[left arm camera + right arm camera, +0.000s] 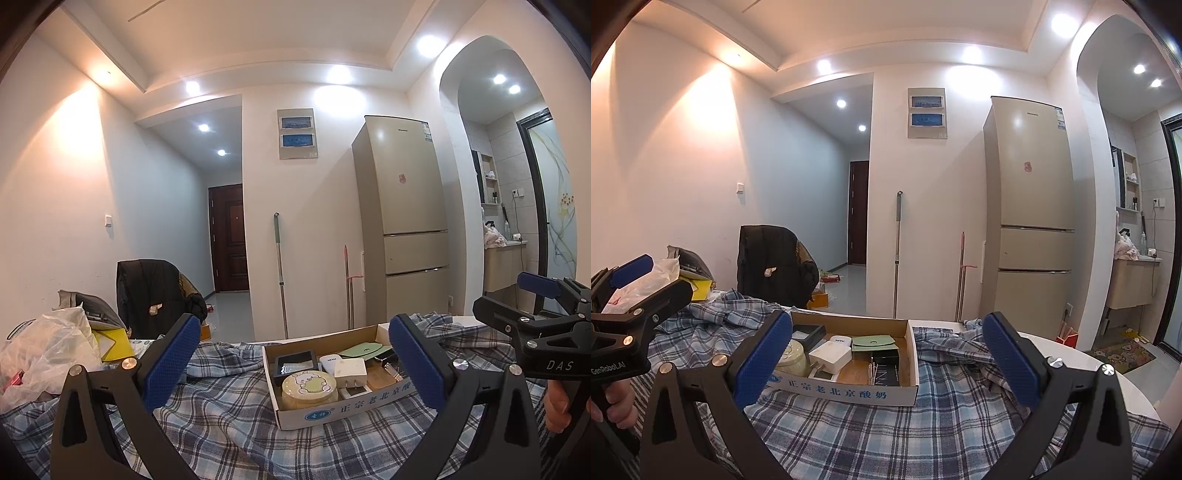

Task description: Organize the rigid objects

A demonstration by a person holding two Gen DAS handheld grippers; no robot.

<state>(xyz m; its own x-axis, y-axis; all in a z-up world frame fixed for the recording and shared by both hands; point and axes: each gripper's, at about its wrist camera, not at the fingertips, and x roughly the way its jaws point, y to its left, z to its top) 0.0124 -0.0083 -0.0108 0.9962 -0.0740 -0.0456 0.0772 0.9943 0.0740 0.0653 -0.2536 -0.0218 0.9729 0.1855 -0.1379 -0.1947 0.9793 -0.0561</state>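
Observation:
A shallow cardboard box [354,408] [849,393] sits on a blue plaid cloth. It holds a round yellow rabbit tin [309,387] [792,356], a white charger [354,371] [830,356], a black square case [295,362] [809,332], a green pouch [364,350] [873,342], a white power bank [330,360] and a black box [886,371]. My left gripper [295,373] is open and empty, held just before the box. My right gripper [886,369] is open and empty, also before the box. Each gripper shows at the other view's edge.
Plastic bags [48,350] and a yellow item [114,343] lie at the left. A chair with a black jacket [155,299] stands behind the table. A fridge [406,214], mop handles [280,273] and a white table edge [1071,354] are beyond.

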